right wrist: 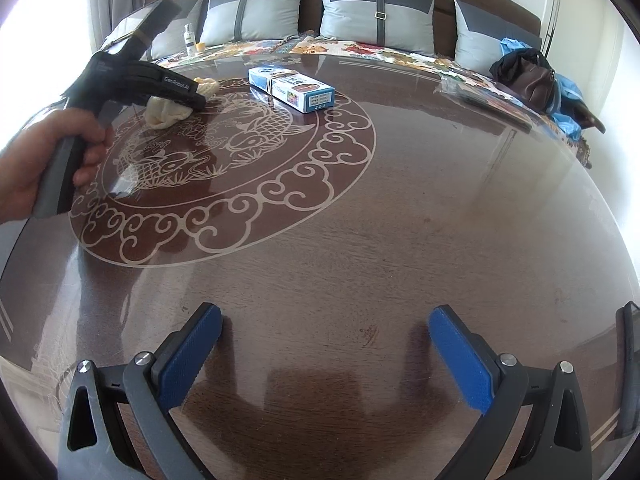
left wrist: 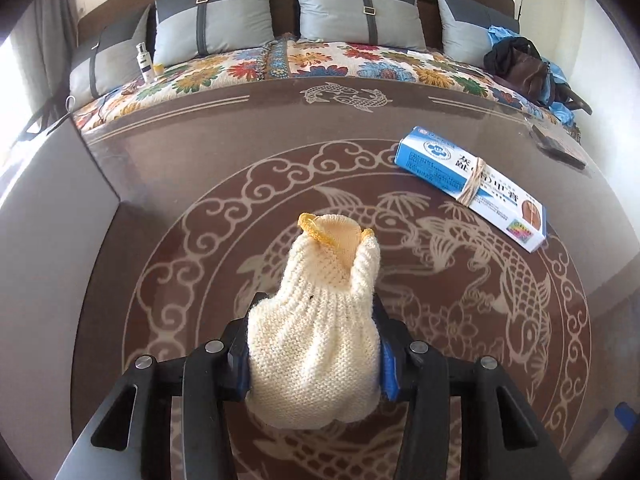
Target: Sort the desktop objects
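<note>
My left gripper [left wrist: 316,308] is shut on a cream knitted sock [left wrist: 320,320] with a yellow rim, held over the carp pattern of the brown table [left wrist: 192,148]. A blue and white medicine box [left wrist: 472,186] tied with string lies on the table to the right, ahead of it. In the right wrist view the left gripper [right wrist: 196,98] with the sock [right wrist: 168,114] shows at far left, held by a hand, and the box [right wrist: 292,88] lies just beyond. My right gripper [right wrist: 324,320] is open and empty above bare table near the front edge.
A sofa with grey cushions [left wrist: 360,12] and a flowered cover runs behind the table. A small white bottle [left wrist: 145,62] stands on it at left. A dark bag with blue cloth [left wrist: 524,68] lies at right. A dark flat object [left wrist: 556,144] sits at the table's far right edge.
</note>
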A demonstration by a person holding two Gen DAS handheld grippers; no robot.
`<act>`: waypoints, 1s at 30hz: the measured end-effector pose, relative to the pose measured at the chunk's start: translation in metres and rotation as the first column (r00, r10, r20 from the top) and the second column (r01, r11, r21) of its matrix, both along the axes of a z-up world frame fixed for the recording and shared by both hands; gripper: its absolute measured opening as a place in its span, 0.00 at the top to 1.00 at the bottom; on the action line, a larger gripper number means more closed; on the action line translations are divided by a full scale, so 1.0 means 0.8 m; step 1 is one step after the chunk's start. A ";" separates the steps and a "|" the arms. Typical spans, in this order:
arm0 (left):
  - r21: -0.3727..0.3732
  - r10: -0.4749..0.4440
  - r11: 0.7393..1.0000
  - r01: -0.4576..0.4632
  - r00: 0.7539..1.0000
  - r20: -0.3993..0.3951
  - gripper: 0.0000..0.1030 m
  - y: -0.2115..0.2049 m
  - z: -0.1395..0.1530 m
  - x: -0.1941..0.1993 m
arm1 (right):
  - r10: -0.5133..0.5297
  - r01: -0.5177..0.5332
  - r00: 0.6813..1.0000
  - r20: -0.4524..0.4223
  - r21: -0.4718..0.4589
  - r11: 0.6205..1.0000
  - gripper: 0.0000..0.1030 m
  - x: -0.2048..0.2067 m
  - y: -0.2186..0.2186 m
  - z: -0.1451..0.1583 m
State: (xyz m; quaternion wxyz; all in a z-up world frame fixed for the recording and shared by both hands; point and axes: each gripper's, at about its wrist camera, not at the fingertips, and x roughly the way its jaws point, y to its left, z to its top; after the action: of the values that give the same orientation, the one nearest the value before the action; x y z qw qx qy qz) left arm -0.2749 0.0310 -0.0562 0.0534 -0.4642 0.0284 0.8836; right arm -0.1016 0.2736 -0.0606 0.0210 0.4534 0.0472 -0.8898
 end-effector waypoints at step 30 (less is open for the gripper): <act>0.005 0.090 0.996 -0.090 0.996 -0.008 0.00 -0.055 -0.019 0.159 | 0.187 -0.183 0.978 0.095 -0.050 0.982 0.01 -0.067 0.000 0.005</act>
State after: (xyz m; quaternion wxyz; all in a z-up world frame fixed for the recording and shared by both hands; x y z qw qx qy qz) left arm -0.1480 -0.0130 -0.0718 0.0146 -0.4614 0.0059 0.8871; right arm -0.1552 0.2740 -0.0569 0.1154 0.4902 0.0701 -0.8611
